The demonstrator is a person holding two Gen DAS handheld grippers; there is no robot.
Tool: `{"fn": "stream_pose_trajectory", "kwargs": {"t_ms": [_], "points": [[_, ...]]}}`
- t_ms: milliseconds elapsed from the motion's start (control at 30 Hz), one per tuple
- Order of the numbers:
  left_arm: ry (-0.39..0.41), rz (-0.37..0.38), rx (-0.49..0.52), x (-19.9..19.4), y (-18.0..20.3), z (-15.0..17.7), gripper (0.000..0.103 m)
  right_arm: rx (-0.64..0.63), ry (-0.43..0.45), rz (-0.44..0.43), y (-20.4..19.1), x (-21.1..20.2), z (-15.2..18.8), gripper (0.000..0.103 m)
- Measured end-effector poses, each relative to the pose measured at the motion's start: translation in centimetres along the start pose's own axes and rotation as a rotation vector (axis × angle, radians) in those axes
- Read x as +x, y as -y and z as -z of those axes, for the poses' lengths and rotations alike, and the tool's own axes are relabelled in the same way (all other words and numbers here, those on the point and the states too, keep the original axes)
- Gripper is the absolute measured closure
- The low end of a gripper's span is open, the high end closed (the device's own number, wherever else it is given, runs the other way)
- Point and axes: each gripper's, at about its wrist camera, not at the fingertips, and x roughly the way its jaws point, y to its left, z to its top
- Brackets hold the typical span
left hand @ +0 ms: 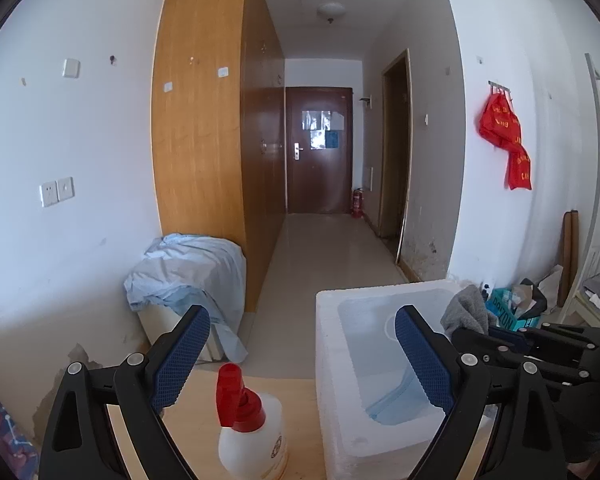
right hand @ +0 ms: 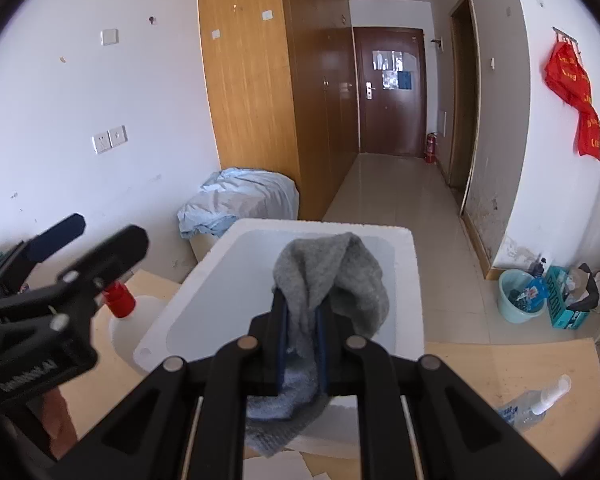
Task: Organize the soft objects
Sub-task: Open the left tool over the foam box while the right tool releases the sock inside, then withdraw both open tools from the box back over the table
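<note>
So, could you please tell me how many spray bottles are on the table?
2: a white spray bottle with a red trigger left of the white foam box, and a clear one lying at the table's right. Others may be hidden.

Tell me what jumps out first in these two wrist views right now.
The grey cloth stands out, pinched in the right gripper and held over the white foam box on the wooden table. Left of the box stands a red-capped spray bottle, framed by the left gripper with its jaws wide open.
</note>
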Motion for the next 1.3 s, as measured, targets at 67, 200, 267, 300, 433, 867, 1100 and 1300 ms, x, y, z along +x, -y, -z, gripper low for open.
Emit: {"fn": "stream_pose_trajectory", "kwargs": {"t_ms": [67,200,267,300,433,867,1100,1300], "points": [[0.003,-0.002,-0.008,-0.1,-0.1,0.0,0.009,0.004,-0.004,-0.003,0.1,0.2,0.0,0.087],[0.002,-0.003,-0.006,0.0,0.1,-0.2,0.009,0.003,-0.016,-0.008,0.1,0.4,0.1,0.087],[0.004,0.001,-0.011,0.0,0.1,-0.2,0.009,0.011,-0.014,-0.009,0.3,0.3,0.1,0.087],[0.004,0.003,-0.011,0.0,0.1,-0.2,0.009,0.014,-0.014,-0.014,0.3,0.3,0.1,0.085],[0.007,0.002,-0.014,-0.1,0.1,-0.2,0.009,0.017,-0.029,-0.011,0.3,0.6,0.0,0.071],[0.009,0.001,-0.024,-0.4,-0.3,-0.3,0.009,-0.009,0.016,0.045,-0.5,-0.3,0.1,0.024],[0.016,0.016,-0.022,-1.2,-0.1,-0.4,0.009,-0.001,0.022,0.051,-0.4,-1.1,0.2,0.024],[0.005,0.031,-0.019,-3.3,0.0,0.2,0.009,0.017,0.035,0.041,-0.8,-3.1,0.5,0.023]]}}
